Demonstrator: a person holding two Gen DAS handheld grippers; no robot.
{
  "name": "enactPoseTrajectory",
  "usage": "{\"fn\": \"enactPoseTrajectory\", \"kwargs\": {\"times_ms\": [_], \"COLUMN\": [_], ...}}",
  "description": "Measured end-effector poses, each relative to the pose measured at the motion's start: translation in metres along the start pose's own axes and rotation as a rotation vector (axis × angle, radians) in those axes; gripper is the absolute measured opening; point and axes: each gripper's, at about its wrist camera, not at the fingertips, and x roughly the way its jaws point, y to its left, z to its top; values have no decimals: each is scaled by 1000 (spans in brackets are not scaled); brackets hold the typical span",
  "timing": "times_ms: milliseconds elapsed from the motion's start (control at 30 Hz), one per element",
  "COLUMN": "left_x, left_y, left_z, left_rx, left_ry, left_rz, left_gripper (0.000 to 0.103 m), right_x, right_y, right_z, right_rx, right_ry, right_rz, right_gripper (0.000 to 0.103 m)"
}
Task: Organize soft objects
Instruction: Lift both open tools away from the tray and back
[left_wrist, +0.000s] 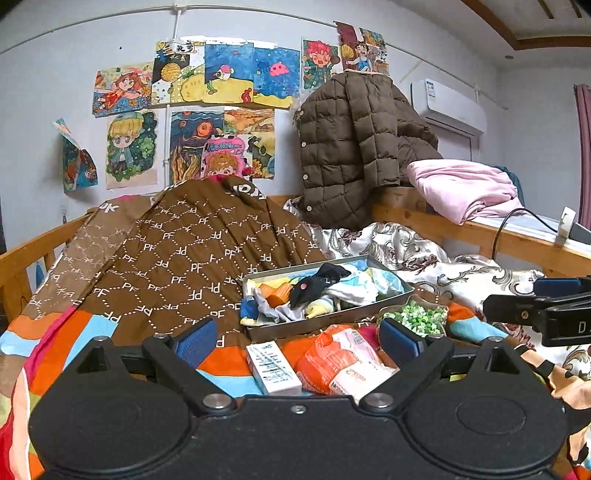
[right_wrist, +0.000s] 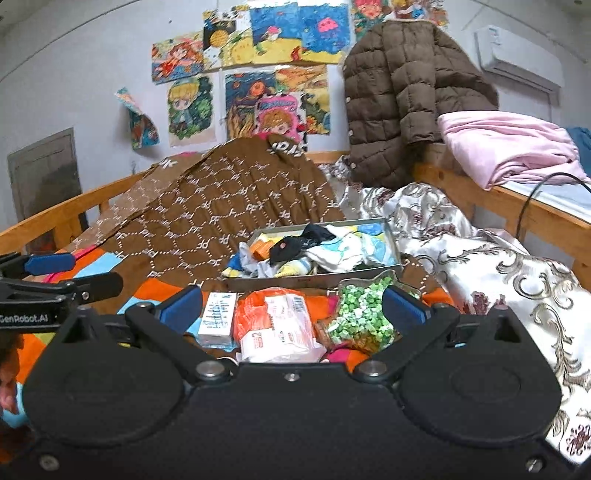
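Metal tin (right_wrist: 391, 236) crammed with socks (right_wrist: 295, 245) lies on the bed straight ahead of both grippers, left gripper (left_wrist: 297, 341) and right gripper (right_wrist: 293, 306) roughly equally near, fingers (right_wrist: 183, 302) spread apart and empty.

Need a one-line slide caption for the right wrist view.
Open right tool hovers over tissue pack, white box and green-bead jar, before a metal tin of socks.
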Motion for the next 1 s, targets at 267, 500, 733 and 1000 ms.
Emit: {"fn": "enactPoseTrajectory", "kwargs": {"times_ms": [267, 500, 733, 1000], "left_x": [-3, -4, -1, -8], "left_y": [-7, -10, -15, -23], "left_z": [-6, -13, -25, -30], "left_rx": [-9, -15, -49, -99], "left_ry": [1, 13, 41, 3], "left_rz": [22, 27, 55, 99], "left_gripper": [96, 97, 97, 100], "right_x": [7, 10, 11, 19], "right_y": [7, 6, 0, -5], "right_z": [-12, -23, -33, -44], "right_rx": [2, -6, 4, 30], "right_ry": [-40, -65, -69, -44], "right_rz": [-35, -59, -66, -75], "right_gripper": [102, 102, 102, 102]}}
